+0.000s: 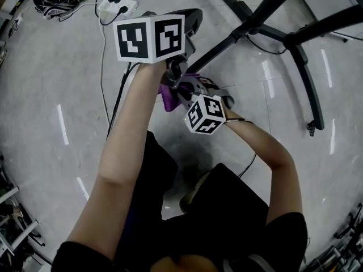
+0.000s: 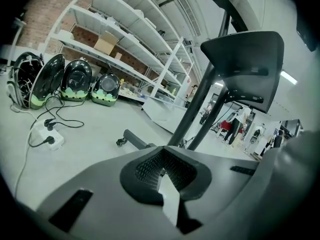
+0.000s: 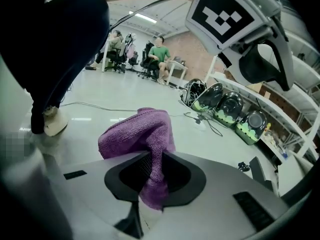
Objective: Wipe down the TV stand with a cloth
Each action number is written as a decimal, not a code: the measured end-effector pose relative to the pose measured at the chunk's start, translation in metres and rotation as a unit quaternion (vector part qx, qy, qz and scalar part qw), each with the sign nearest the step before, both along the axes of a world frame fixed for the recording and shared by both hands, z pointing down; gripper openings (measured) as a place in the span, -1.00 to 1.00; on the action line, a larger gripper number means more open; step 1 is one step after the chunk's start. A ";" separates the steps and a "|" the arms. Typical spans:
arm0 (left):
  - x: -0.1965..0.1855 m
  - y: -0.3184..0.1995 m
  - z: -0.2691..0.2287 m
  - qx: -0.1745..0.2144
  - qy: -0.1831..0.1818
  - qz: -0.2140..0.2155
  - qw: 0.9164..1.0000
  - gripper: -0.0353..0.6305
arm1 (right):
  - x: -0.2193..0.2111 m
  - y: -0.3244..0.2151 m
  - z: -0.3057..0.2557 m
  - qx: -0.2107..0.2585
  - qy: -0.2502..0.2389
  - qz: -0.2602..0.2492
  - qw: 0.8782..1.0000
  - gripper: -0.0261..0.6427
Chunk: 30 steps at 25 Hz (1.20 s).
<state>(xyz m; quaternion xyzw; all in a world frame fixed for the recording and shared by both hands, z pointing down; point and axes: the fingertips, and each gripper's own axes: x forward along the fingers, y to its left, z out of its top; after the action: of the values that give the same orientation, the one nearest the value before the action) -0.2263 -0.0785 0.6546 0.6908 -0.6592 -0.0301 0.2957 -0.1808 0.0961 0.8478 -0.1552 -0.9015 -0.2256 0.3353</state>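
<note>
left gripper [image 2: 161, 159] has its jaws together with nothing between them. it points at the stand [image 2: 200, 109], whose dark slanted posts rise through the middle of its view. right gripper [image 3: 152, 176] is clamped on the purple cloth [image 3: 137, 134], which bunches above the jaws and hangs through them. in the head view the cloth sits at centre frame between the two marker cubes, just beside a slanted bar of the stand; the black legs spread over the upper right of the floor [image 1: 51, 84]. a power strip [image 1: 116, 5] and cables [image 1: 57, 4] lie at upper left. white shelves [image 2: 125, 29] and green-black shells [image 2: 75, 79] fill the left gripper view's upper left. people sit in chairs [image 3: 160, 54] far off.
</note>
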 end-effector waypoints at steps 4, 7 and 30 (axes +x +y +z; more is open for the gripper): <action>0.001 -0.002 0.002 0.003 0.006 0.001 1.000 -0.87 | 0.001 -0.004 0.001 -0.010 0.005 0.007 1.000 -0.69; 0.001 -0.003 0.002 0.001 0.006 0.005 1.000 -0.87 | 0.001 -0.012 0.000 -0.013 0.006 0.018 1.000 -0.69; 0.025 -0.014 0.013 -0.010 0.008 0.033 0.999 -0.87 | 0.025 -0.159 -0.001 0.008 0.007 0.205 0.979 -0.69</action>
<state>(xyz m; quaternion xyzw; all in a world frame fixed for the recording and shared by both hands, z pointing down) -0.2008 -0.0922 0.6676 0.7088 -0.6338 -0.0195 0.3090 -0.1560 -0.0625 0.8468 0.0342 -0.9101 -0.1579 0.3816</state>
